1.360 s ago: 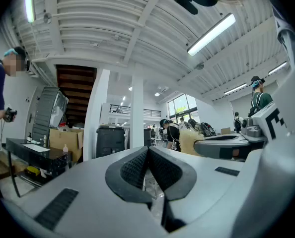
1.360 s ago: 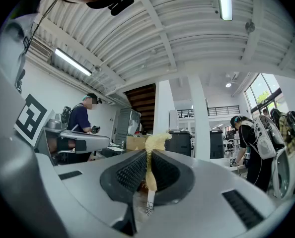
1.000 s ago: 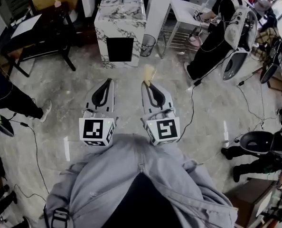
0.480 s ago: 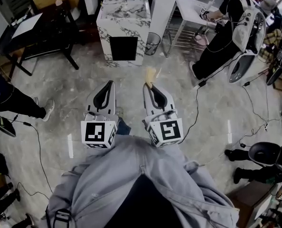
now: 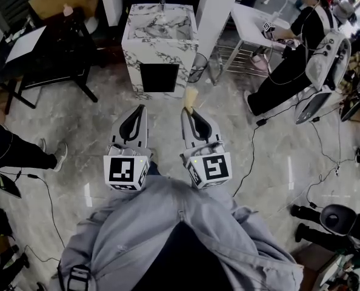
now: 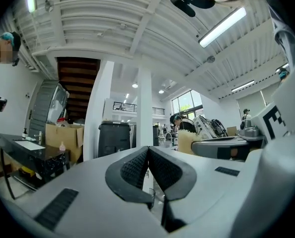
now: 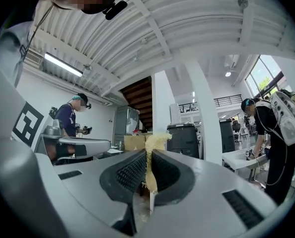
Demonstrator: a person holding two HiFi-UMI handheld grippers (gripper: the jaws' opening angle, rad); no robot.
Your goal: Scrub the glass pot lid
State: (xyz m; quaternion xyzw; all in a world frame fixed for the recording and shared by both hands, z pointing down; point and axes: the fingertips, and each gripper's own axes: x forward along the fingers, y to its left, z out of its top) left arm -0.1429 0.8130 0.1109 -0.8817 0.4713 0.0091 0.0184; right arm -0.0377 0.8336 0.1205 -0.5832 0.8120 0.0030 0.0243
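No glass pot lid shows in any view. My left gripper (image 5: 139,107) points level over the marble floor, jaws shut with nothing between them; the left gripper view shows its black pads (image 6: 137,167) pressed together. Beside it, my right gripper (image 5: 186,110) is shut on a frayed yellow scrubbing pad (image 5: 191,95), which sticks out past the fingertips. In the right gripper view the yellow scrubbing pad (image 7: 154,142) stands pinched between the pads (image 7: 131,171). Ahead of both grippers stands a marble sink stand (image 5: 159,32) with a faucet (image 5: 162,2).
A wire bin (image 5: 197,66) sits right of the sink stand, with a white pillar (image 5: 219,8) behind it. A black table (image 5: 43,50) is at the left, a white table (image 5: 253,20) at the right with a person in black (image 5: 289,53). Cables (image 5: 253,144) cross the floor.
The whole view has moved forward toward the marble sink stand. Both grippers keep the same pose and stay shut, the right one still holding the yellow pad.
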